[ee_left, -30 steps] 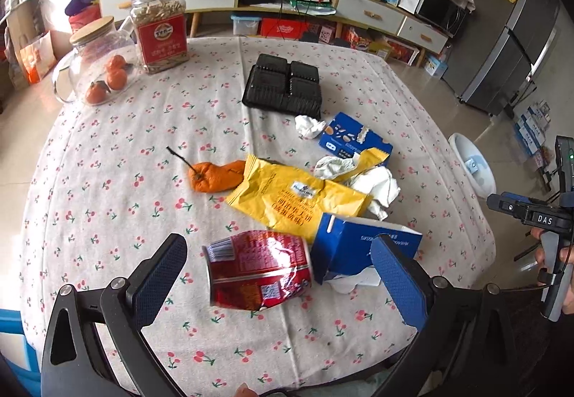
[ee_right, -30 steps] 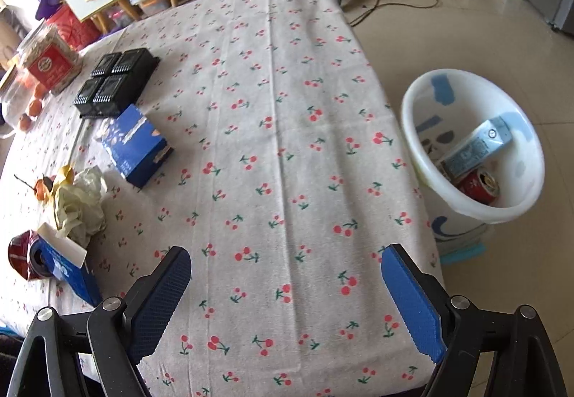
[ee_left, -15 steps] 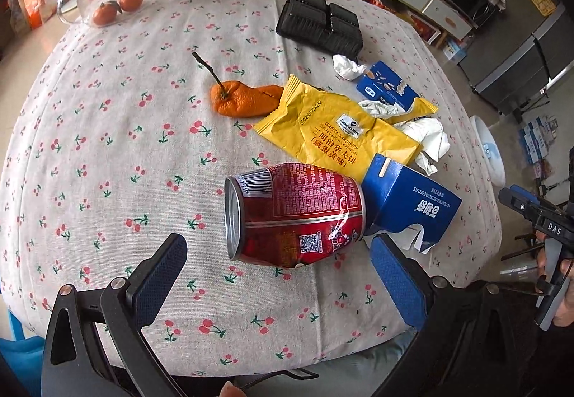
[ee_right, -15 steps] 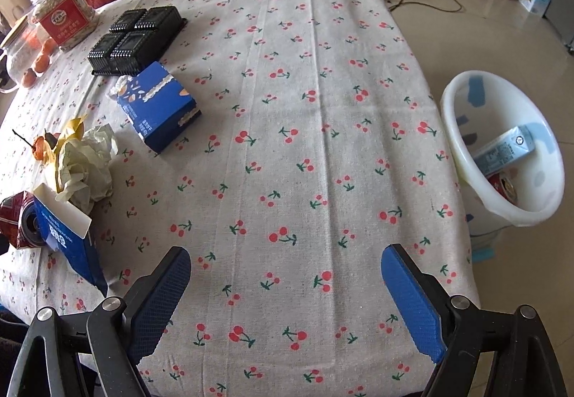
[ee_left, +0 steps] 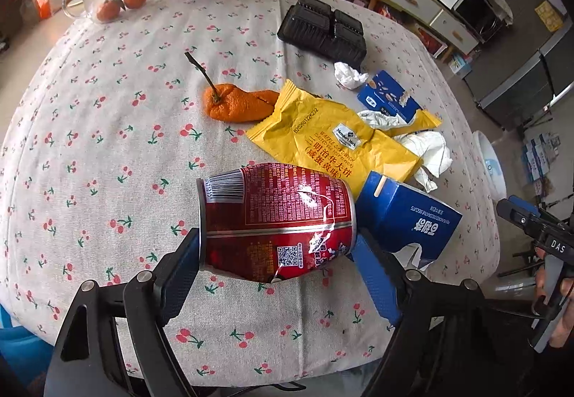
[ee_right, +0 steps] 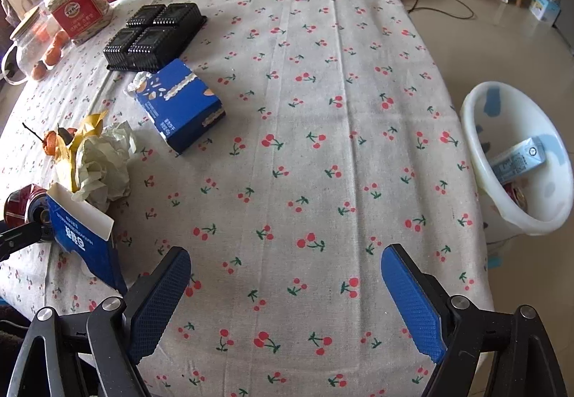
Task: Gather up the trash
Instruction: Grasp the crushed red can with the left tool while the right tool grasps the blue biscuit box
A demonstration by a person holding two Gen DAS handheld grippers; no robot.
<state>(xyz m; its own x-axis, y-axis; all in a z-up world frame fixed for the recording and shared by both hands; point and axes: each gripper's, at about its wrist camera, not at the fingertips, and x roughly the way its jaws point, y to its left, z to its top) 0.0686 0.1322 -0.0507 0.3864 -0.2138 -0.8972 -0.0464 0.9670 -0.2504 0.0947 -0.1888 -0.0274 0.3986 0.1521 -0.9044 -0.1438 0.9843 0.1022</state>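
here, left gripper (ee_left: 276,253) just closing in on a dented red can (ee_left: 276,217) lying sideways on the cherry-print tablecloth (ee_left: 107,145), pads at both can ends, firm contact unclear, right gripper (ee_right: 285,293) spread wide and empty over bare cloth, white bin (ee_right: 516,160) beside the table

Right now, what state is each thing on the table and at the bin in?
left gripper: just been closing, pads at both ends of the can
red can: on its side, dented
right gripper: open, empty
blue carton: lying, end flap open
yellow wrapper: torn open, flat
white bin: holds a carton and a can
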